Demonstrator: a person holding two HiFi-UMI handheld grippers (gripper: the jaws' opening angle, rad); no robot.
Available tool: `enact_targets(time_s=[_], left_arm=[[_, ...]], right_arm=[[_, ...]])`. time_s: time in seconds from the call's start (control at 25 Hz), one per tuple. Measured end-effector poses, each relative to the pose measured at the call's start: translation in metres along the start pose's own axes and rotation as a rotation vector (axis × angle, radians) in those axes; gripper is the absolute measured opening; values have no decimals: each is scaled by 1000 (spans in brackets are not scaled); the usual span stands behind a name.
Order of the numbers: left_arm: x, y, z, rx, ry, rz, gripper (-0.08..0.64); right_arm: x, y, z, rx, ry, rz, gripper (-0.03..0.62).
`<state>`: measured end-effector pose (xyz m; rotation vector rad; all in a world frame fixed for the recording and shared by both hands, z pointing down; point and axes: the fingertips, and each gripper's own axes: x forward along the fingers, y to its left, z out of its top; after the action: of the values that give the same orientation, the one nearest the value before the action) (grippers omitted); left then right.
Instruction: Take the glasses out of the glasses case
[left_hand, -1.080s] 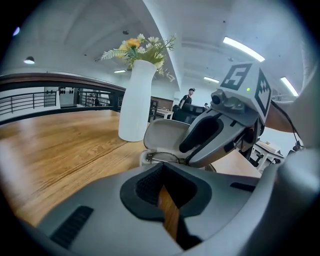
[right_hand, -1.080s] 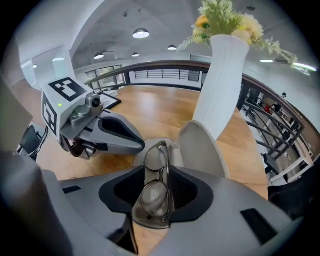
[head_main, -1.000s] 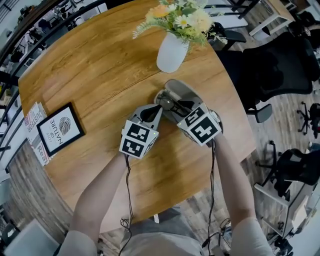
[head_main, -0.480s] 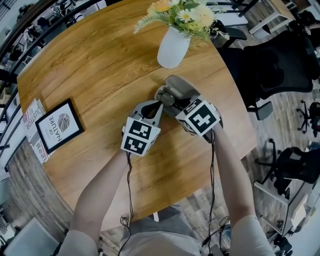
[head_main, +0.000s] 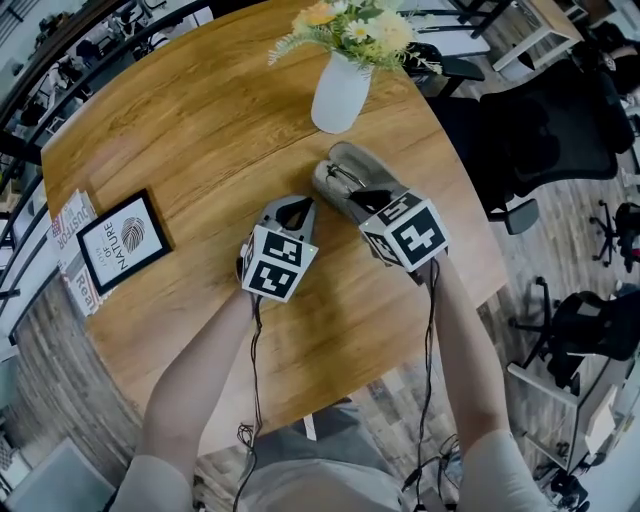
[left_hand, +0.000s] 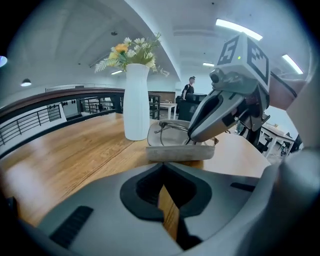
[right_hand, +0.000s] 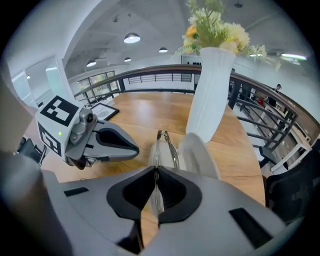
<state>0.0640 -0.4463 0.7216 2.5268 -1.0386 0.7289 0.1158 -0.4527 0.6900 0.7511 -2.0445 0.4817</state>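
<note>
- My right gripper (right_hand: 156, 172) has just been closing its fingers, which now pinch the thin frame of the glasses (right_hand: 161, 142), held on edge over the open glasses case (head_main: 345, 172).
- My left gripper (left_hand: 162, 172) has its fingertips together on nothing, just short of the case's near edge.
- A white flower vase (head_main: 338, 95) stands just beyond the case on the round wooden table (head_main: 200, 130).
- A framed print (head_main: 112, 250) lies well left of the case.
</note>
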Motion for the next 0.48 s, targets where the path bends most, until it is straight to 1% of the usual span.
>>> enact_targets(time_s=[0.08,0.28,0.48], left_arm=[[-14,-4,12,6,-22,-6,15],[-57,-12,62,44,-107,3,15],[-113,-20,115,84,-198,21,15]], right_arm=[[-17,0,9,14,-45,-23,44],[-70,0,37,57,-174,-69,43],[-152,10,68,125,-356,-105,44]])
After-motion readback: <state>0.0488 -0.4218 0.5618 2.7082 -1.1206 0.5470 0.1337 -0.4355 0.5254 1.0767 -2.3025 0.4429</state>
